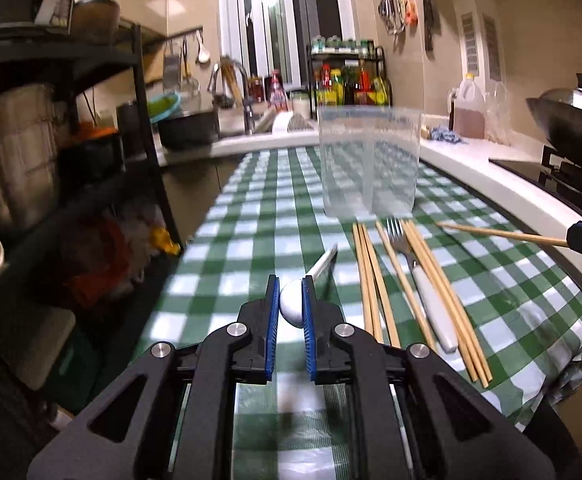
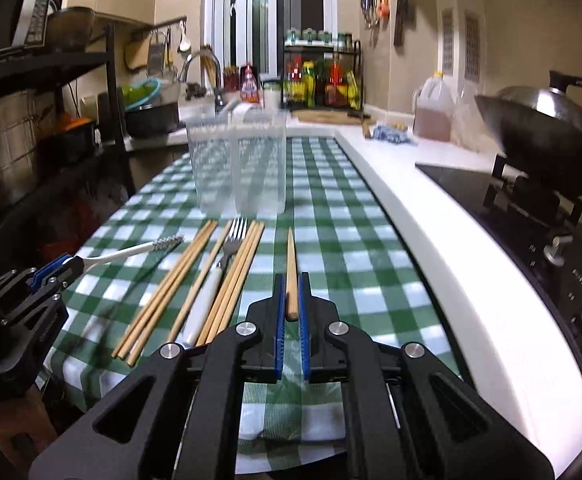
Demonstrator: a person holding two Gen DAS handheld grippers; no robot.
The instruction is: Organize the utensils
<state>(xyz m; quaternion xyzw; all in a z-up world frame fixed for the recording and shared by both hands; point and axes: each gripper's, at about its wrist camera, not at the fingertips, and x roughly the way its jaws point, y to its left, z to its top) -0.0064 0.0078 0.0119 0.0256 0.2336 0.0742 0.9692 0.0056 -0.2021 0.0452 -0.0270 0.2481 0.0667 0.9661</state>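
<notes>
Left gripper (image 1: 291, 300): jaws narrow, blue pads clamped on the white handle end of a white-handled fork (image 1: 323, 266); in the right wrist view its metal tines point toward the clear container (image 2: 238, 168) and hang above the cloth.

Right gripper (image 2: 291, 296): jaws nearly together, pinching the thick end of a single wooden chopstick (image 2: 290, 264) — its thin tip points toward the container.

Clear container: a 2-compartment transparent plastic holder, upright on the cloth, beyond the loose utensils; nothing can be made out inside either compartment.

Loose utensils: a second fork (image 1: 419, 276) with a white handle lies flat on the cloth, tines toward the container. A bundle of wooden chopsticks (image 1: 371, 276) lies just to its left, another chopstick group (image 1: 437, 280) just to its right — roughly parallel, close together.

Cloth: green-and-white checked tablecloth (image 2: 331, 208) covering the table, drooping over the near edge.

Right side: white countertop (image 2: 431, 216) runs alongside the table; a black stove (image 2: 531, 216) carries a lidded wok (image 2: 543, 128).

Far end: sink with faucet (image 2: 203, 68), a rack of bottles (image 2: 319, 80), and a jug of brown liquid (image 2: 433, 108).
</notes>
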